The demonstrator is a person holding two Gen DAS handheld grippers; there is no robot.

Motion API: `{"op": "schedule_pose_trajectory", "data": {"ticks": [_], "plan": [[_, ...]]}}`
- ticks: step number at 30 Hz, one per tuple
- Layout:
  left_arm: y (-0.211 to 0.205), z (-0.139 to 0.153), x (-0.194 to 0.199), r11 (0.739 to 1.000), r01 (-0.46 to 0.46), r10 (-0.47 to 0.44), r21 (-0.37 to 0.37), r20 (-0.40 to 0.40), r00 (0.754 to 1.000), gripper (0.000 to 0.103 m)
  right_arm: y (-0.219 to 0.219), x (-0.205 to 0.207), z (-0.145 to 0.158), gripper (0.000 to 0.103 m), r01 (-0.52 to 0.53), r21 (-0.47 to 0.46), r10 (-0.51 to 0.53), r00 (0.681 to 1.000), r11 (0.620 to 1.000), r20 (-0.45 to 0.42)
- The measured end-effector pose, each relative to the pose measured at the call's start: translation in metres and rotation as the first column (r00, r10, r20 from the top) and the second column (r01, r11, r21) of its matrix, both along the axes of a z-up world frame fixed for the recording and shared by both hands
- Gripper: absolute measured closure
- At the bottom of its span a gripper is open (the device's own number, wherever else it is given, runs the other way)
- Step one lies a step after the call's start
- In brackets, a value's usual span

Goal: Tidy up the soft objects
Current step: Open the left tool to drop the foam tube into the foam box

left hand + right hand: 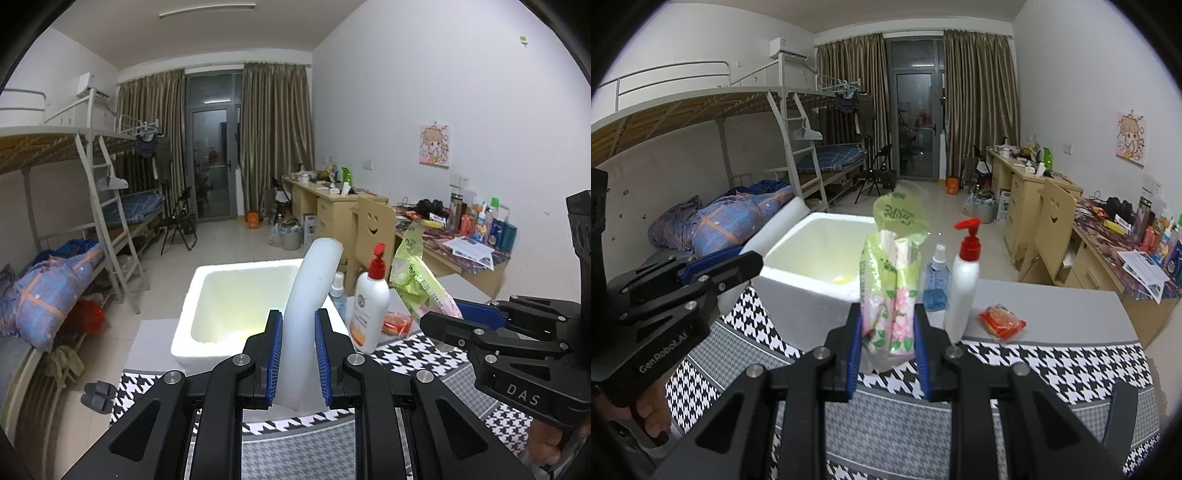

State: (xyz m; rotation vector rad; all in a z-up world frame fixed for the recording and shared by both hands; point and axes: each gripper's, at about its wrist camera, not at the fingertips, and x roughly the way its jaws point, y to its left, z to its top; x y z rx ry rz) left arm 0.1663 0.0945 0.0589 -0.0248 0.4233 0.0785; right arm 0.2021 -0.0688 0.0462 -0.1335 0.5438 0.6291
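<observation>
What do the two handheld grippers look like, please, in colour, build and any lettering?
Both are matte black linkage frames with silver pivot bolts and blue ribbed pads on the fingers. The left gripper carries "GenRobot.AI" in pale lettering on its body in the right wrist view; the right gripper shows "DAS" in the left wrist view. No cables or sleeves are visible.

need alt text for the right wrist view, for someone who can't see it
The right gripper is shut on a green floral plastic pack, held upright over a houndstooth cloth. Behind it sit an open white foam box, a small blue spray bottle and a red-capped white pump bottle.
</observation>
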Motion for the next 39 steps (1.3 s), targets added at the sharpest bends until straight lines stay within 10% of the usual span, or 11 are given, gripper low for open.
{"op": "schedule_pose_trajectory", "data": {"ticks": [39], "plan": [[0.034,-0.018,0.109,0.993,-0.119,0.120,0.015,-0.134,0.984,0.080,0.030,0.044,0.008,0.073,0.030,0.004,-0.030,0.999,1.000,-0.025]]}}
